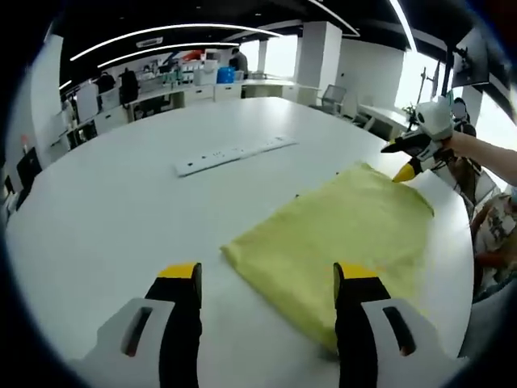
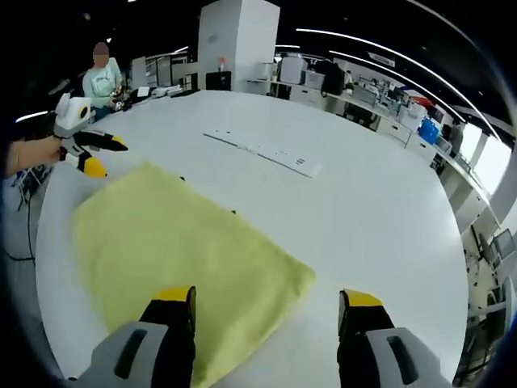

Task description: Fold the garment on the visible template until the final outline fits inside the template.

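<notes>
Lying flat: yellow garment (image 1: 347, 234) | white table (image 1: 121, 218) | open-plan office

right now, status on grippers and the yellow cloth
Left hand-held gripper open, above the cloth's near corner. Right hand-held gripper open, holding nothing. Yellow cloth lies flat on the white table. Power strip beyond, clear of it.

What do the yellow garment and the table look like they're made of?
The garment looks like soft matte woven or knit cloth: it lies limp and flat, with a slightly fuzzy, dull surface; the exact fibre is unclear. The table looks like smooth white laminate or painted board, with a faint sheen and soft reflections.
</notes>
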